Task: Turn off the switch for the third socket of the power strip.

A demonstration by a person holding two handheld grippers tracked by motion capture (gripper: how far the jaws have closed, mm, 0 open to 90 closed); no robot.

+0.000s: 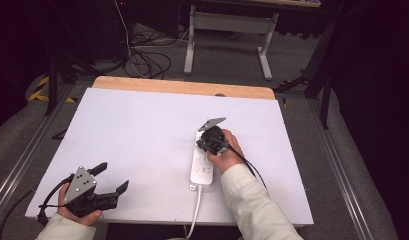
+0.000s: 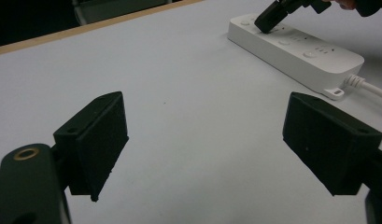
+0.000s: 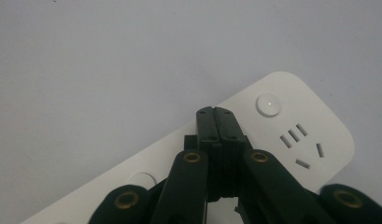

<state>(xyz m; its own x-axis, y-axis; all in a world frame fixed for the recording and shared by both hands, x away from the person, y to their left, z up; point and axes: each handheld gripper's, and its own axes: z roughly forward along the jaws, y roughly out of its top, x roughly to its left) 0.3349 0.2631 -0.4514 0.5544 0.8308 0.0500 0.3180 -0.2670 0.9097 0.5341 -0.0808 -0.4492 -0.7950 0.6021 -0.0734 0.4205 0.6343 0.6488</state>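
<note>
Right now the right tongs (image 3: 220,122) are pressed fully together, holding nothing, and their joined tip rests on the top face of the power strip (image 1: 202,162), between two of its round buttons. One button (image 3: 268,104) sits just beyond the tip toward the strip's far end, beside a set of socket slots (image 3: 300,145); another pale button (image 3: 142,181) lies just behind the tip, toward the cord end. From the left gripper view the same tip (image 2: 270,20) comes down slanted onto the strip (image 2: 296,49).

The step in hand looks like switching one socket on the strip, using the closed tip as a poking finger. Since the tip sits on plain casing between buttons, the next move likely calls for a small slide along the strip onto the chosen button, then a straight push downward, kept gentle so the strip does not skid.

The left tongs (image 1: 108,178) stand wide apart and empty, well away from the strip, near the desk's (image 1: 142,130) near edge. The strip's white cord (image 1: 196,210) runs off that same edge.
</note>
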